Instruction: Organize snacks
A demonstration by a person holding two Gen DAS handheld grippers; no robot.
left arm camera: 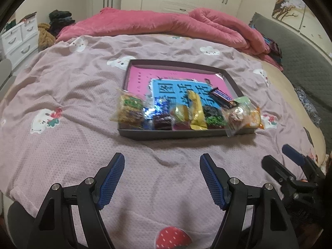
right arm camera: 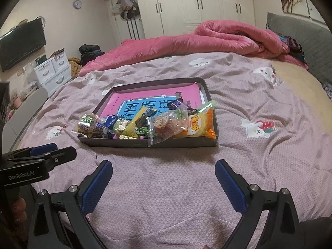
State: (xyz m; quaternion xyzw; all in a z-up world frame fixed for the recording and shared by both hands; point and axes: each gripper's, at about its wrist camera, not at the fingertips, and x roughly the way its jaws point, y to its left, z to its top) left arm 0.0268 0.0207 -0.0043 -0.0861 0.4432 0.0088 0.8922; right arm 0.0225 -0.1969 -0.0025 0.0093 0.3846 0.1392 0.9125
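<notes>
pink blanket (right arm camera: 207,39) far | snacks (right arm camera: 145,124) piled in tray (right arm camera: 116,143) near side | left gripper (left arm camera: 161,178), right gripper (right arm camera: 164,184) both released, empty

Snack packets (left arm camera: 186,114) crowd tray (left arm camera: 186,133) near edge.

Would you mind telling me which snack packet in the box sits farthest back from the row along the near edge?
The dark purple bar, lying alone on the blue print behind the front-row packets.
</notes>
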